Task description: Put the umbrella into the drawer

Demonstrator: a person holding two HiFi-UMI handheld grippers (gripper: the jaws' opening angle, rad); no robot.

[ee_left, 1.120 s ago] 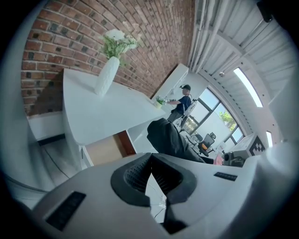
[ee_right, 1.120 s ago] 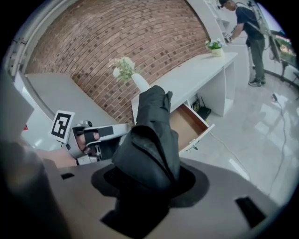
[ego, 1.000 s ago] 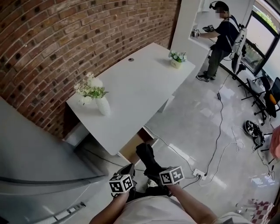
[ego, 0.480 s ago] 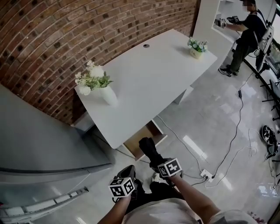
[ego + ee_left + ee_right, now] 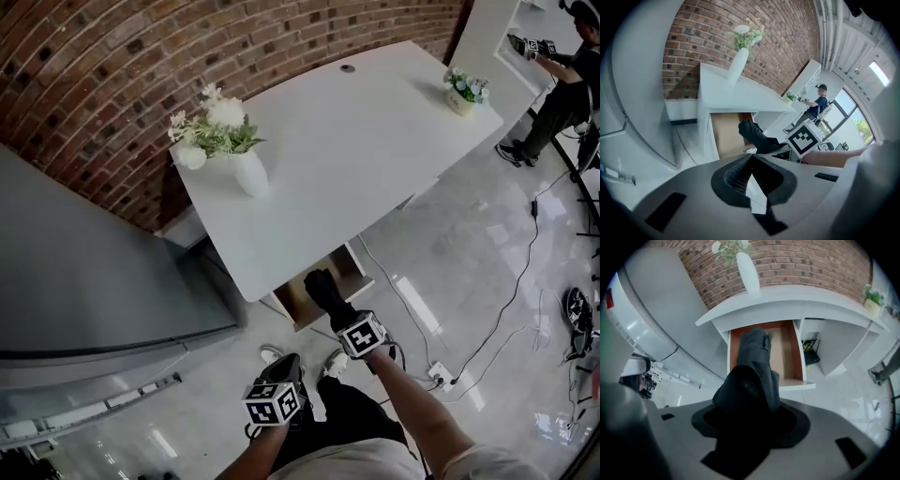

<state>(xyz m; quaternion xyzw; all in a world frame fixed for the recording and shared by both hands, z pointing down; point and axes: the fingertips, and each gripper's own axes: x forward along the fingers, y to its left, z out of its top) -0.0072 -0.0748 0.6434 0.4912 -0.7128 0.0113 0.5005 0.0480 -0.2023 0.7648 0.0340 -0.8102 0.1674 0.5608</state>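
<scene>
Umbrella (image 5: 752, 364), black, folded and soft-looking, was clamped at its near end by the right gripper (image 5: 749, 401), pointing ahead toward the open drawer (image 5: 790, 357). Likely light, floppy. Left gripper (image 5: 752, 178) was closed, empty.

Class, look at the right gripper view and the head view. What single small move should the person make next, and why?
Probably ease the right tongs forward and down toward the open drawer. They are shut on the folded black umbrella, which points at the drawer's opening but is not yet inside it, and nothing appears to block the way.
</scene>
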